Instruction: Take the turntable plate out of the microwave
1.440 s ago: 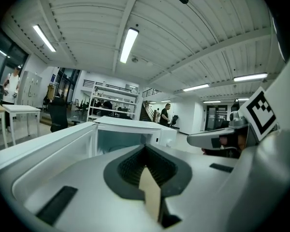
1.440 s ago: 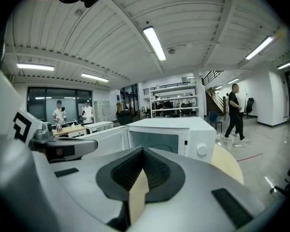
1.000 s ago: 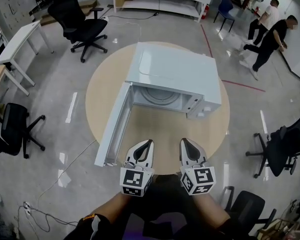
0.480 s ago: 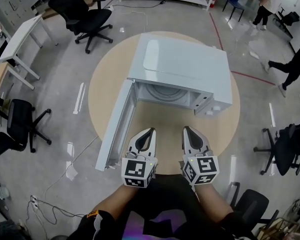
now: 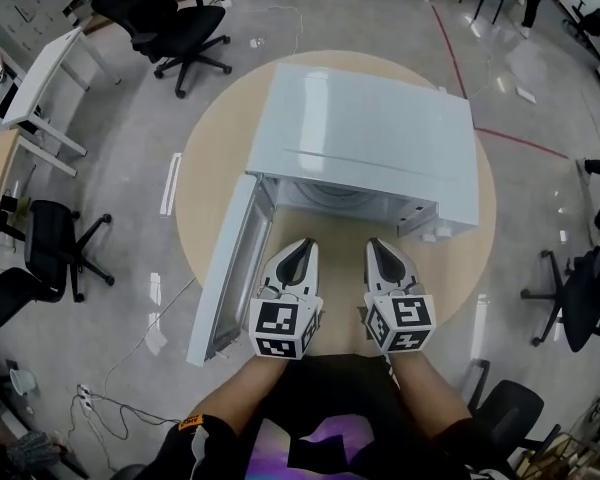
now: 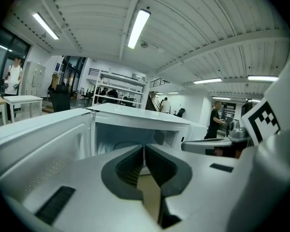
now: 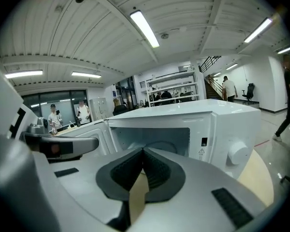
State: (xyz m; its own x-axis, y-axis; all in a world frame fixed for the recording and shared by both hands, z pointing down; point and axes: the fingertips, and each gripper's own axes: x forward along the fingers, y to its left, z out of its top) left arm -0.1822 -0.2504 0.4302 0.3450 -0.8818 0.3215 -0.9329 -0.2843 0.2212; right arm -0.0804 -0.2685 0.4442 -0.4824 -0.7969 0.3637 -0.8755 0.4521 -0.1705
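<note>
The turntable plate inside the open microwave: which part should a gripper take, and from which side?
Best take the turntable plate by its near rim, coming in level through the open front of the microwave. It lies flat on the cavity floor, walls close the other sides, and the door is swung aside to the left.

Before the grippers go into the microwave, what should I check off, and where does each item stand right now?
1. Door swung wide open: ok.
2. Turntable plate lying inside the microwave: ok.
3. Left gripper empty: ok. Jaws apart for a grasp: not ok, they are shut.
4. Right gripper empty: ok. Jaws apart: not ok, they are shut.
5. Table free of obstacles in front of the opening: ok.
6. Plate rim easy to grip: cannot tell.
</note>
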